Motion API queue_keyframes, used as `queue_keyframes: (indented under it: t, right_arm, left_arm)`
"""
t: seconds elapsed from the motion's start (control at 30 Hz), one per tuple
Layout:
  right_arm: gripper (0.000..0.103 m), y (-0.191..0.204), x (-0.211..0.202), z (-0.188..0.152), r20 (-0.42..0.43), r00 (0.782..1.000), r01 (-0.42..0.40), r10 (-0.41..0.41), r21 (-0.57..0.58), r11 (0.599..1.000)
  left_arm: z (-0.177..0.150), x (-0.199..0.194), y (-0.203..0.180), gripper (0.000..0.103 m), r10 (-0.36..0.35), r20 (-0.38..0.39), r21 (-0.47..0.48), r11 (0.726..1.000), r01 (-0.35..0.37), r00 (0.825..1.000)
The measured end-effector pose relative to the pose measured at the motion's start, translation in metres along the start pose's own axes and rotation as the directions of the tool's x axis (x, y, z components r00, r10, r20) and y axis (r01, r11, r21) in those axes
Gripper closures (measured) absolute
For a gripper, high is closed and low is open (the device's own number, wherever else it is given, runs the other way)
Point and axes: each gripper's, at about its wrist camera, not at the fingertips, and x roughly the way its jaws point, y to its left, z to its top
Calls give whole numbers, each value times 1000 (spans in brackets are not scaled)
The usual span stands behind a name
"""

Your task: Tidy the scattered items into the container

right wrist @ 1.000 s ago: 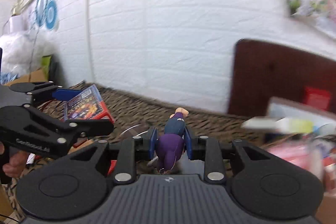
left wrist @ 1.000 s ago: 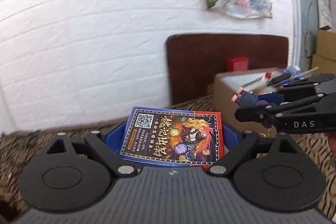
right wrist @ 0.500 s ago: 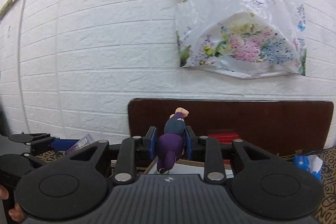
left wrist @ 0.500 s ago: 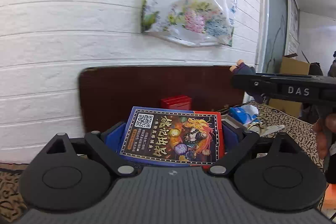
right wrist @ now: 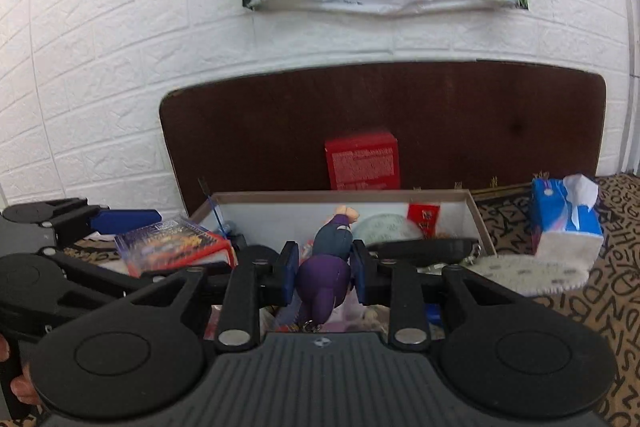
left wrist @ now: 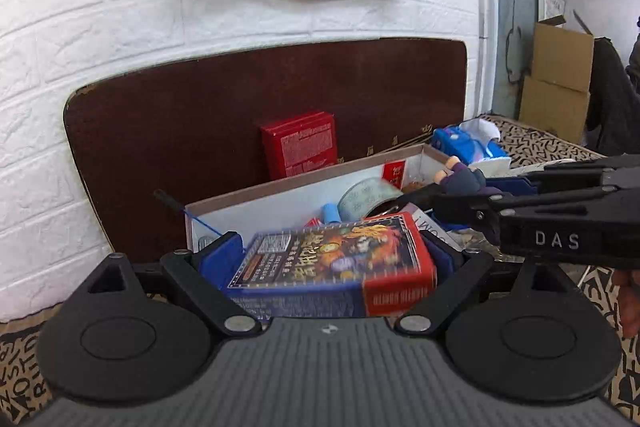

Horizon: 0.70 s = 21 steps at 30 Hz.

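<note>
My left gripper point(left wrist: 332, 259) is shut on a blue and red card box point(left wrist: 332, 259) and holds it over the near left end of the open cardboard box point(left wrist: 280, 187). My right gripper point(right wrist: 325, 267) is shut on a small figure in purple trousers point(right wrist: 324, 279), held above the same cardboard box point(right wrist: 478, 211). The right gripper and figure point(left wrist: 460, 181) show at the right of the left wrist view. The card box point(right wrist: 172, 243) shows at the left of the right wrist view. The cardboard box holds a tape roll point(left wrist: 366, 197), a red packet and other small items.
A red carton point(right wrist: 362, 161) stands behind the cardboard box against a dark brown board point(right wrist: 480, 131). A blue tissue pack point(right wrist: 564, 223) and a white round pad point(right wrist: 532, 273) lie to the right on the patterned cloth. A flowered bag hangs on the white brick wall.
Both grippers have tilted down and moved in over the cardboard box, each still holding its item. The box's inside has come into view.
</note>
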Motion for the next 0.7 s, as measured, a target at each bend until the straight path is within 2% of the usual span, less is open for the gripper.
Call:
queue_keyframes:
  t: [0.07, 0.17, 0.23, 0.3, 0.33, 0.4, 0.47, 0.53, 0.7]
  right_arm:
    - [76, 0, 4, -3, -20, 1000, 2, -1, 6, 1000]
    - [68, 0, 5, -4, -29, 1000, 10, -10, 14, 1000]
    - [53, 1, 3, -4, -30, 999, 39, -39, 9, 999]
    - [40, 0, -1, -5, -14, 998, 68, -68, 14, 998]
    - [31, -1, -5, -5, -2, 998, 65, -65, 25, 998]
    - [21, -1, -15, -6, 29, 999, 41, -42, 57, 998]
    - [18, 7, -27, -6, 56, 998, 22, -26, 64, 998]
    - [9, 22, -38, -8, 84, 996, 0, -5, 60, 998]
    - [9, 63, -64, -20, 142, 988, -66, 54, 88, 994]
  left_arm:
    - [0, 3, 0, 8, 32, -13, 8, 999, -32, 999]
    - [1, 3, 1, 6, 65, -37, 16, 998, -65, 997]
    - [0, 1, 5, 1, 79, -57, -1, 997, -79, 995]
    - [-1, -3, 10, 0, 77, -69, -26, 997, -79, 995]
    - [-1, -6, 12, 0, 86, -71, -27, 996, -88, 994]
    - [-1, -14, 12, 0, 102, -67, -19, 994, -103, 993]
    - [-2, -28, 14, 0, 95, -52, -22, 995, -97, 994]
    - [-4, -44, 15, 0, 91, -33, -37, 995, -92, 995]
    - [-16, -88, 31, 0, 129, -4, -48, 990, -130, 992]
